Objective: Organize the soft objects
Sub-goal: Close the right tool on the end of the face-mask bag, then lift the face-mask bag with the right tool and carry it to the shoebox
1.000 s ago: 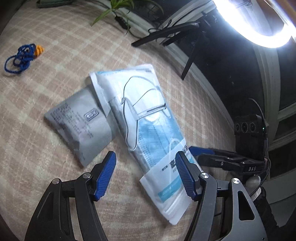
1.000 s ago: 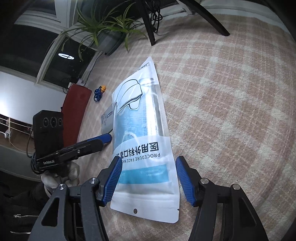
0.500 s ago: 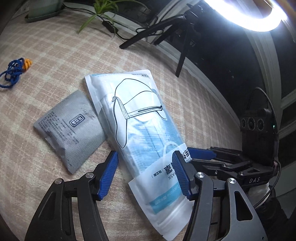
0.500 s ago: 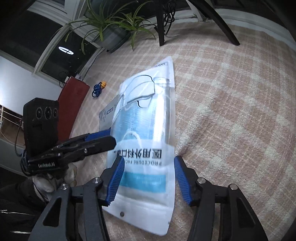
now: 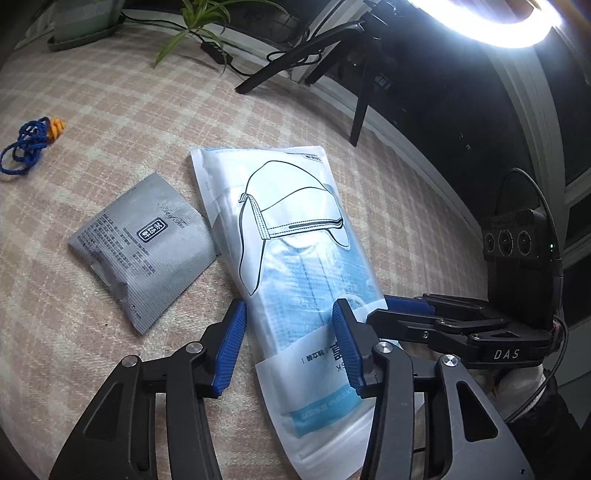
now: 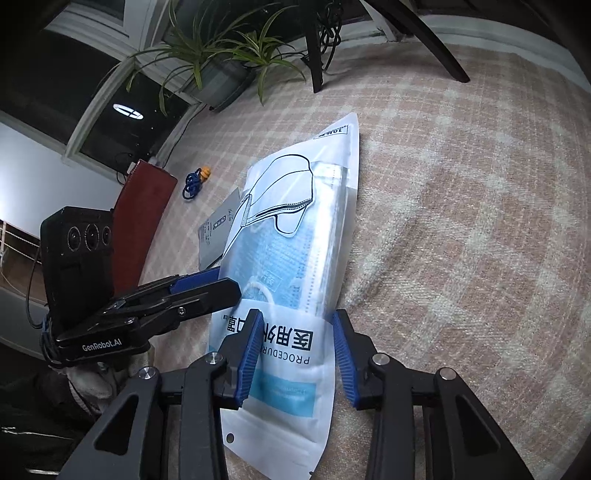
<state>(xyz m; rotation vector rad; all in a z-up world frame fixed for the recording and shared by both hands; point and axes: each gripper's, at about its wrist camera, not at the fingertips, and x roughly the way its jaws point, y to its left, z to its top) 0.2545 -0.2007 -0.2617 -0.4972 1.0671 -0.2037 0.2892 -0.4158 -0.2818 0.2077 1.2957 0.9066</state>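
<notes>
A white and blue pack of face masks (image 5: pixel 295 251) lies on the checked cloth; it also shows in the right wrist view (image 6: pixel 291 266). A grey foil packet (image 5: pixel 144 247) lies to its left, its edge under the pack (image 6: pixel 216 236). My left gripper (image 5: pixel 288 339) is open, its jaws on either side of the pack's near end. My right gripper (image 6: pixel 297 350) is open and straddles the same end from the other side. Each gripper shows in the other's view, the right one (image 5: pixel 436 325) and the left one (image 6: pixel 177 299), close beside the pack.
A blue cord with an orange piece (image 5: pixel 29 144) lies at the far left. A potted plant (image 6: pixel 218 74), tripod legs (image 5: pixel 354 74) and a ring light (image 5: pixel 491 22) stand at the back. A dark red board (image 6: pixel 140 218) leans at the cloth's edge.
Both grippers have moved in over the mask pack's near end and narrowed their jaws around it. The pack's near end looks lifted a little in the right wrist view.
</notes>
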